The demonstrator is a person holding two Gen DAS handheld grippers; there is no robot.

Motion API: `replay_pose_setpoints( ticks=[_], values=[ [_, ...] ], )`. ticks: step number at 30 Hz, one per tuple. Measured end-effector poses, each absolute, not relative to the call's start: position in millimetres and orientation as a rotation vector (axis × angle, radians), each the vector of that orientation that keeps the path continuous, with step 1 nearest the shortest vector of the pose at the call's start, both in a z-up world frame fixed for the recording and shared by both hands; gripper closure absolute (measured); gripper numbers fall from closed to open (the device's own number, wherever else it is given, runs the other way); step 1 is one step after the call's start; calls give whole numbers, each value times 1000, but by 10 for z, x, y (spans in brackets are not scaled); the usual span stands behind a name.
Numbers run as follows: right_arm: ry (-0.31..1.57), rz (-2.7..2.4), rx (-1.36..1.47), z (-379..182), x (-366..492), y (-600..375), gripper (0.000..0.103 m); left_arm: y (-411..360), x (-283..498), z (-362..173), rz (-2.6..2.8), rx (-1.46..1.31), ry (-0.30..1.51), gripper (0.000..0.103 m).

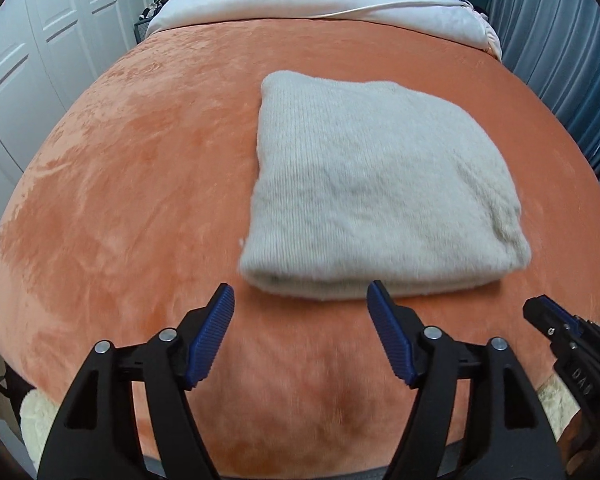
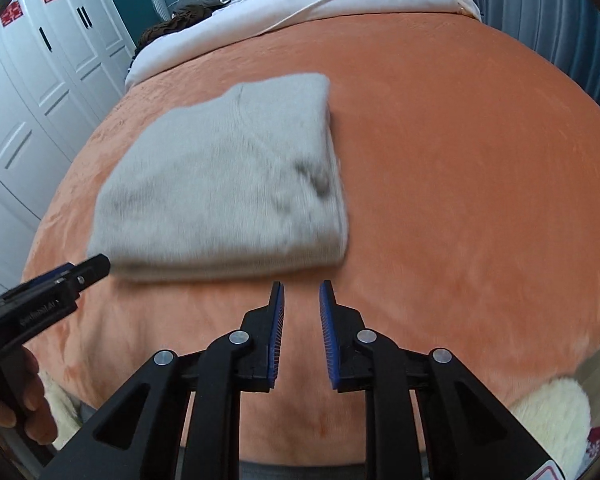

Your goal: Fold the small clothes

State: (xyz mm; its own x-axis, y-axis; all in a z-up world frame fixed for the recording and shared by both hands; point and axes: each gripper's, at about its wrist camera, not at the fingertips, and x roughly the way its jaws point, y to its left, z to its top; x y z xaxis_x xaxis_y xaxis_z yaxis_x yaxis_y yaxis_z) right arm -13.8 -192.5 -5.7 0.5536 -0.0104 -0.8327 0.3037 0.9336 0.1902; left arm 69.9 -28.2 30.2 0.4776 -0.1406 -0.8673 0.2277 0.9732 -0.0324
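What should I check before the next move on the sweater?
1. Sweater folded into a compact rectangle, lying flat on the orange blanket: ok.
2. Left gripper open, holding nothing: ok.
3. Right gripper empty, fingers slightly apart: ok.
4. Both grippers apart from the sweater, just short of its near edge: ok.
5. Loose sleeves or hems sticking out: none visible on top or along the near edge; the far side and underside are hidden: cannot tell.
6. Sharp view for a precise grasp: the right wrist view is motion-blurred: not ok.
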Motion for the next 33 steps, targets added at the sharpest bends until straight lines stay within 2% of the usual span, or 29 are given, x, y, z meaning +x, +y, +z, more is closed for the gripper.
replay_pose_setpoints(
  ticks=[4,7,14,19,30,32,33],
  values=[
    [962,-224,268,-179,-290,-1788,81,-260,449,171,-226,88,1046,29],
    [946,-245,293,-264,-344,-1776,70,-207,295,39,-226,44,1036,28],
    [947,-233,267,-568,-435,-1668,69,-133,148,-298,-204,45,1012,28],
    [902,-229,247,-612,-439,-1601,54,-151,95,-358,-214,94,960,18],
    [829,-282,173,-743,-452,-1365,32,-140,89,-476,-191,106,890,5],
    [830,-301,168,-749,-448,-1363,25,-151,65,-495,-184,117,869,5],
    [834,-319,175,-758,-445,-1382,18,-154,68,-496,-184,118,870,5]
  ],
)
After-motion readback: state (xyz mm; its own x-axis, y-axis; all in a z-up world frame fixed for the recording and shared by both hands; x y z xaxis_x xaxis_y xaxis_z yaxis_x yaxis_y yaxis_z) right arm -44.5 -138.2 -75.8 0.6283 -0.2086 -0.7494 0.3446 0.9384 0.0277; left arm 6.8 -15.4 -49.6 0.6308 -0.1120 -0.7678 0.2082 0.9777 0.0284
